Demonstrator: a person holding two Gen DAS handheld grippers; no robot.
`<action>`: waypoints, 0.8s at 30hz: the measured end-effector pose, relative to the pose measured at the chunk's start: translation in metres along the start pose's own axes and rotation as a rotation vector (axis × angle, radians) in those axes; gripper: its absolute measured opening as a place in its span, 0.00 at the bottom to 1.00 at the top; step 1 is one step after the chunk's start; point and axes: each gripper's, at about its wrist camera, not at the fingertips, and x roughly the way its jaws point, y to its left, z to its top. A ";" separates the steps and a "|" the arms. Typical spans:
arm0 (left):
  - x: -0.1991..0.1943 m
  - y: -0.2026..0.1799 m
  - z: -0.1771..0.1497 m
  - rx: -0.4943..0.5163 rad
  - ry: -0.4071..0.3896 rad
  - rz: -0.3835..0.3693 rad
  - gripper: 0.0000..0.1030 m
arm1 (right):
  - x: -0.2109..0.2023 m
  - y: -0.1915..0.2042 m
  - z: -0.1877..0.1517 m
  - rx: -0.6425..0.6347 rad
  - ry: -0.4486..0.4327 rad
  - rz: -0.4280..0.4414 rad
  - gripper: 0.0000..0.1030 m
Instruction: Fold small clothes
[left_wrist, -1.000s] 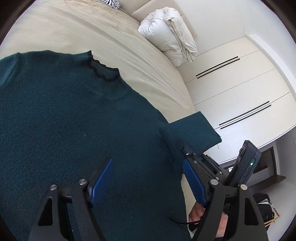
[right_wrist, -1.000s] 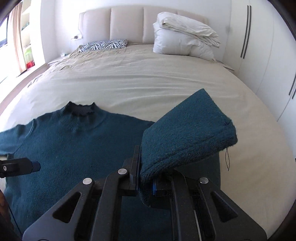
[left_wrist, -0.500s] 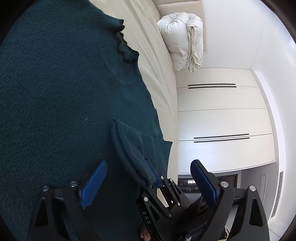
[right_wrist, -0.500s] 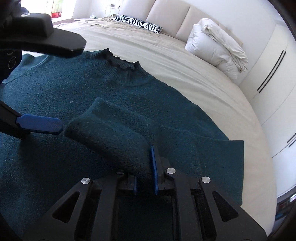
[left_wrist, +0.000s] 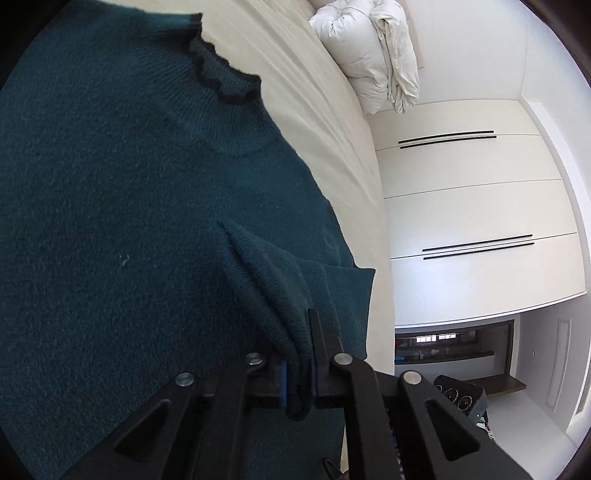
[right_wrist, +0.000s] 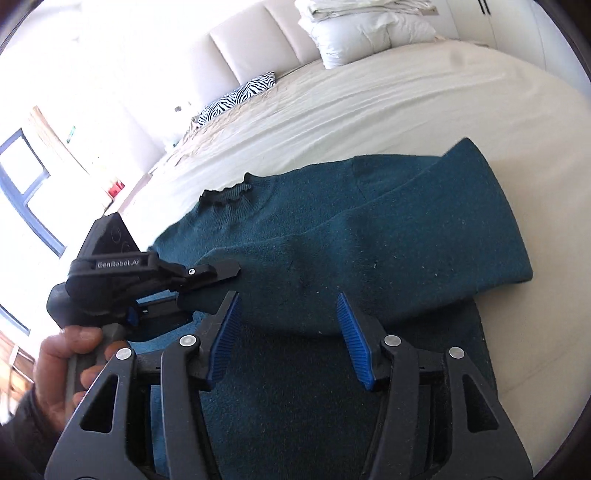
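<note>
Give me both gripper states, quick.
Left gripper: shut on the sweater sleeve.
Right gripper: jaws opening, nothing gripped, above the sweater.

The left gripper (left_wrist: 297, 373) is made of matte black plastic, with two angular fingers that have triangular cut-outs and round silver screw heads at the joints. Thin blue ribbed pads line the inner sides of its fingers. In the right wrist view its black body carries the white lettering "GenRobot.AI" and a small silver screw, above a grey handle. The right gripper (right_wrist: 288, 339) has the same black frame, silver screws and bright blue ribbed pads (right_wrist: 354, 341). The person's hand (right_wrist: 70, 373) comes out of a dark sleeve (right_wrist: 22, 421).
</note>
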 end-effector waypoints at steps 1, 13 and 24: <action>-0.009 -0.009 0.003 0.047 -0.025 0.019 0.09 | -0.004 -0.015 0.002 0.071 -0.005 0.029 0.54; -0.102 0.015 0.037 0.174 -0.227 0.208 0.09 | -0.015 -0.107 -0.003 0.539 -0.066 0.246 0.57; -0.104 0.081 0.028 0.124 -0.198 0.274 0.09 | -0.018 -0.110 0.015 0.556 -0.089 0.272 0.57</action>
